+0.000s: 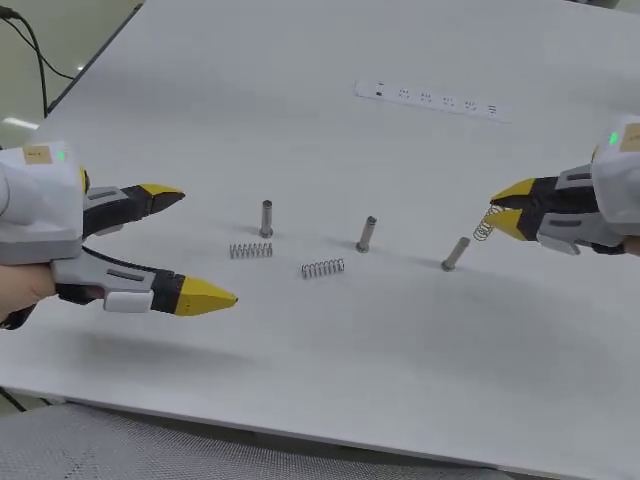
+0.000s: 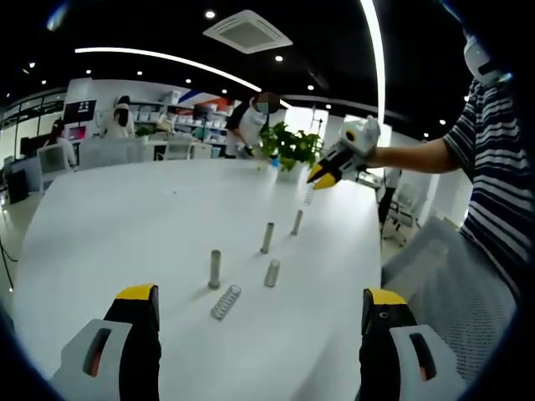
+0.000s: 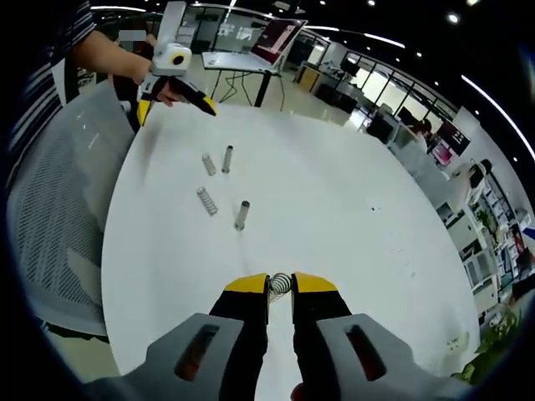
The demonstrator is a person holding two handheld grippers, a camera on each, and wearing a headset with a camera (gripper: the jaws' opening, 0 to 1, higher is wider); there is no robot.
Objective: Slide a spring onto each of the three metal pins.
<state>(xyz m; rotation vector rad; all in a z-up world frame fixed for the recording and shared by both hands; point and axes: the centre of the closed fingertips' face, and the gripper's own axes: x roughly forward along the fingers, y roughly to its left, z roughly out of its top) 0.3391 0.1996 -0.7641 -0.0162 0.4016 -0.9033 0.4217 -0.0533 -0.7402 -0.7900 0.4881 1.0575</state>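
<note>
right tongs tight on a spring, right gripper view

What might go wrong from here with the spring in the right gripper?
The right gripper pinches the spring at its very jaw tips, so it may flick out or swing off-axis. The nearest pin stands free on the table and looks easy to topple if bumped.

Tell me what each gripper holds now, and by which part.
Right gripper pinches a spring near its upper end between the jaw tips; the rest hangs free. Left gripper is open and holds nothing.
</note>
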